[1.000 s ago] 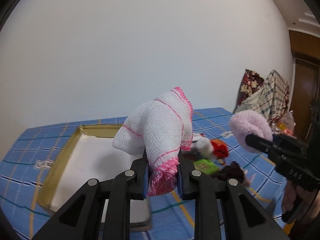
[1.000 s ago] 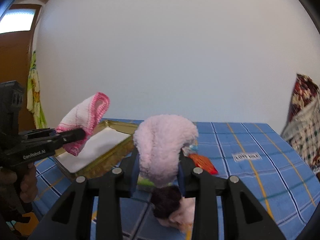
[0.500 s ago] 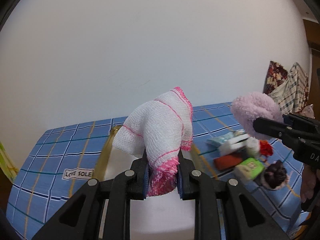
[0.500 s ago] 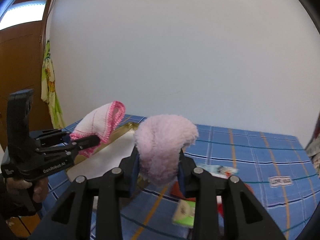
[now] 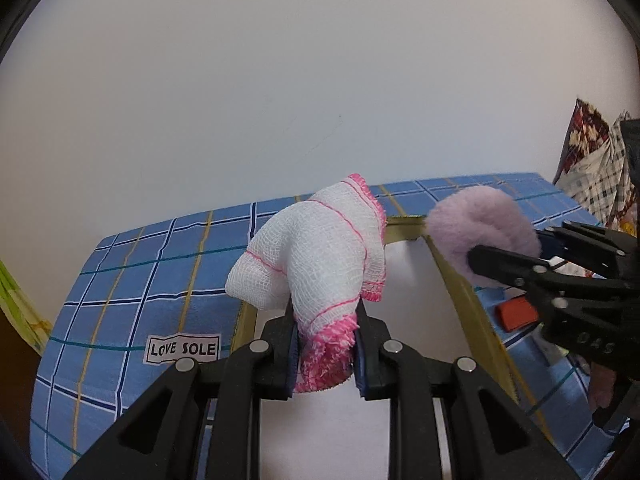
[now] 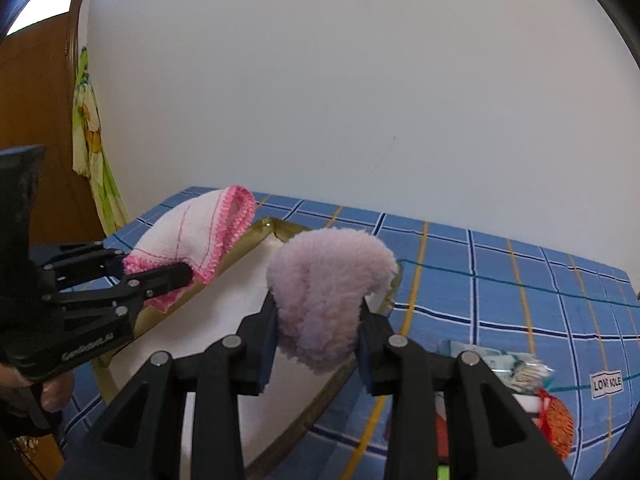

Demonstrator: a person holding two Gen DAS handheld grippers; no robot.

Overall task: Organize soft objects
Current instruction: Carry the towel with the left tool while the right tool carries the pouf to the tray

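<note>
My left gripper [image 5: 325, 350] is shut on a white gauze cloth with pink trim [image 5: 316, 256], held up above a gold-rimmed tray with a white floor [image 5: 412, 304]. That cloth [image 6: 192, 236] and the left gripper [image 6: 160, 276] also show at the left of the right wrist view. My right gripper [image 6: 318, 344] is shut on a fluffy pale pink cloth [image 6: 324, 284], over the tray's [image 6: 224, 320] right side. In the left wrist view the pink cloth [image 5: 480, 232] and right gripper [image 5: 516, 260] hang above the tray's right rim.
A blue checked cloth [image 5: 160, 272] covers the table, with a "LOVE SOLE" label [image 5: 182, 349]. Right of the tray lie small packets [image 6: 500, 364], an orange-red item [image 6: 558, 420] and a red block [image 5: 516, 314]. A white wall stands behind; a wooden door [image 6: 36, 120] is at the left.
Both grippers have swung left with their cloths: the tray has slid from the left of each view to beneath them, and the pile of small items has moved off right.
</note>
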